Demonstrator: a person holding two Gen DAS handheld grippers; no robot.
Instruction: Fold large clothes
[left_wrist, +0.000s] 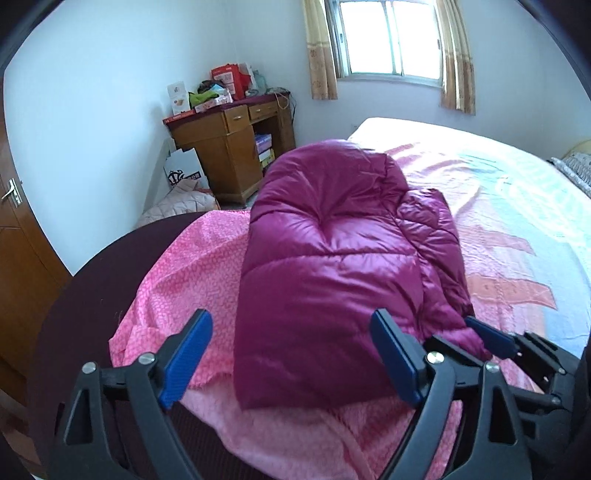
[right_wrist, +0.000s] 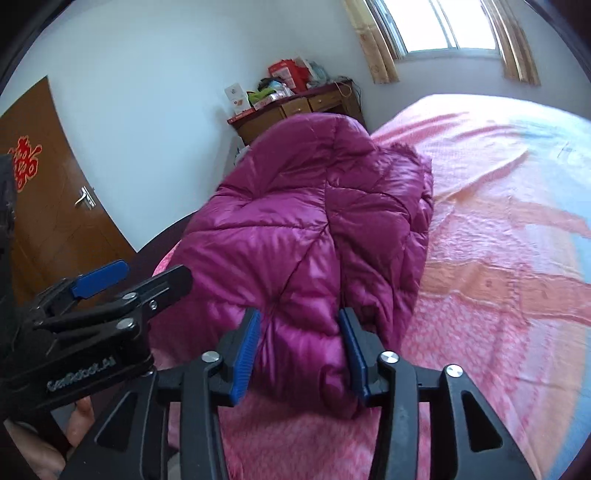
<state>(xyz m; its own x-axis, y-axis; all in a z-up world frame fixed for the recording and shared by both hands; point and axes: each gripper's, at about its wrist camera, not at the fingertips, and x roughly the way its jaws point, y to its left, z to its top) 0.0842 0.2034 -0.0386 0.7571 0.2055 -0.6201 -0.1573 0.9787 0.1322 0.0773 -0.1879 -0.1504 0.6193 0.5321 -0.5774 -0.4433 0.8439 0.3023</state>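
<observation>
Two grippers are seen at the near end of a purple coat (left_wrist: 328, 266), which is folded in a puffy bundle on the pink bed (left_wrist: 517, 229). The left gripper (left_wrist: 291, 360) is spread wide, with the coat's end lying between its blue pads but not squeezed. The right gripper (right_wrist: 299, 354) is closed tight on a fold of the coat.

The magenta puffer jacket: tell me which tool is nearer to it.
Right. The right tool has its fingers on either side of the near edge of the magenta puffer jacket, pinching it. The left tool is open wide, straddling the same edge without gripping.
</observation>
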